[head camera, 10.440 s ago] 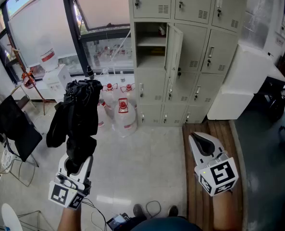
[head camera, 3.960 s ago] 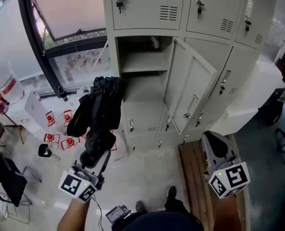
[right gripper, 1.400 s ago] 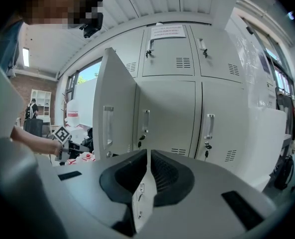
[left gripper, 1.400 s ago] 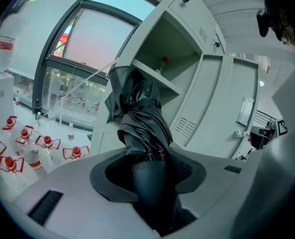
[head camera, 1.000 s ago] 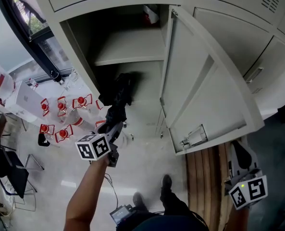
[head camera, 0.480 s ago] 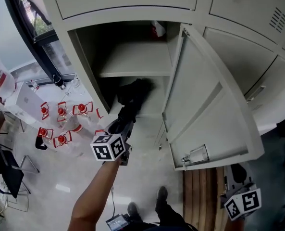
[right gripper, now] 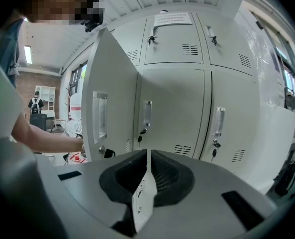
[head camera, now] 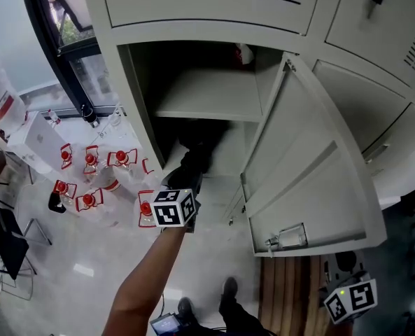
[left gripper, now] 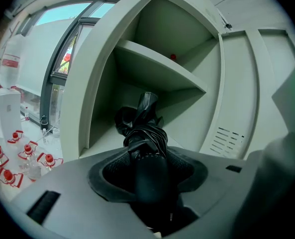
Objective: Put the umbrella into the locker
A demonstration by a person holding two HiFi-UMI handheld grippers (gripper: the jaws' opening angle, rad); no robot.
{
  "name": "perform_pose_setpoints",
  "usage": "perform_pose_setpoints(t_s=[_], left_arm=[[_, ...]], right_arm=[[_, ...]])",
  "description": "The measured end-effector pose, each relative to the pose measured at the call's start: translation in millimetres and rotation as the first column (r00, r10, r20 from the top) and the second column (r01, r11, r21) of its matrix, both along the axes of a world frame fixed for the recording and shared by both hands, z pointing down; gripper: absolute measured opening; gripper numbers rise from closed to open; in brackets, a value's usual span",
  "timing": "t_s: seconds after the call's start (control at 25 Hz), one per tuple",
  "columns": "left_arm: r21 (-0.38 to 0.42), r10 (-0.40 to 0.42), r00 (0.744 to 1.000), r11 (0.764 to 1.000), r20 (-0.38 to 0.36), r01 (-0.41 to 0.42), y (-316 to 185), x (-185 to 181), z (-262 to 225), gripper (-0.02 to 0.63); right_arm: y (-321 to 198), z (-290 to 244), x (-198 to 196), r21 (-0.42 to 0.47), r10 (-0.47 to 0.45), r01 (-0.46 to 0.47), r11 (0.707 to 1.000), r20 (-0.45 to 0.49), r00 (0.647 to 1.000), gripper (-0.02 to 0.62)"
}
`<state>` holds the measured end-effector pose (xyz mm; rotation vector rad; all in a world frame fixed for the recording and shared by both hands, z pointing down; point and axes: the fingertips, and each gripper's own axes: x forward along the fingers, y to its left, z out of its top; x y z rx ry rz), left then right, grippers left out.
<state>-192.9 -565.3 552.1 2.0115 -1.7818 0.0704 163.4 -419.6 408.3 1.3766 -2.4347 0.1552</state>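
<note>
The black folded umbrella [head camera: 197,154] lies inside the open locker compartment, below its shelf [head camera: 207,93]. In the left gripper view its canopy [left gripper: 143,121] rests on the compartment floor and its handle points back at me. My left gripper [head camera: 187,180] reaches into the opening. Its jaws [left gripper: 150,172] are opening, with the umbrella's handle still lying between the pads. My right gripper [head camera: 346,263] hangs low at the right, outside the locker. Its jaws [right gripper: 147,171] are shut with nothing between them.
The locker door [head camera: 312,173] swings out wide to the right of my left arm. A small red item [head camera: 245,53] sits on the upper shelf. Several red-capped water bottles [head camera: 88,163] stand on the floor at the left by the window. Wooden planks [head camera: 291,292] lie at bottom right.
My left gripper has pushed the umbrella deeper into the lower compartment, so the canopy now lies fully inside. The right gripper has stayed low at the right.
</note>
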Motion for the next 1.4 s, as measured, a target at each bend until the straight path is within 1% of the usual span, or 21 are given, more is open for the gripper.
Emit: perform_pose_setpoints(t_s=[0.16,0.24,0.32,0.56,0.76,1.04,1.24,1.4], left_arm=[[0.004,0.009,1.0,1.0,0.013,-0.009,-5,-5,0,0.226],[0.026,0.018,0.999,1.0,0.029,-0.018,-2,-7,-5,0.255],[0.051,0.033,0.998,0.998,0.051,-0.036,1,-8,-11,0.266],[0.081,0.069,0.99,0.994,0.123,-0.08,19,-10,-29,0.268],[0.099,0.099,0.984,0.989,0.147,-0.115,45,-12,-46,0.267],[0.137,0.145,0.971,0.975,0.188,-0.172,89,-19,-79,0.267],[0.181,0.152,0.959,0.963,0.239,-0.198,126,-32,-109,0.264],[0.216,0.151,0.948,0.952,0.28,-0.216,160,-44,-132,0.227]], right_arm=[[3,0,-4,-0.002,-0.006,0.006,1.0,0.004,1.0,0.044],[5,-1,-5,0.0,-0.006,0.006,1.0,0.006,1.0,0.044],[8,-2,-5,0.003,-0.005,0.005,1.0,0.009,1.0,0.044],[17,-8,-7,0.012,0.001,-0.002,1.0,0.017,1.0,0.044],[26,-18,-11,0.031,0.005,-0.006,1.0,0.029,1.0,0.044],[45,-30,-20,0.058,0.001,-0.004,0.998,0.052,0.999,0.044],[59,-37,-29,0.075,-0.004,0.0,0.997,0.06,0.998,0.044],[70,-43,-36,0.088,-0.013,0.007,0.996,0.062,0.998,0.044]])
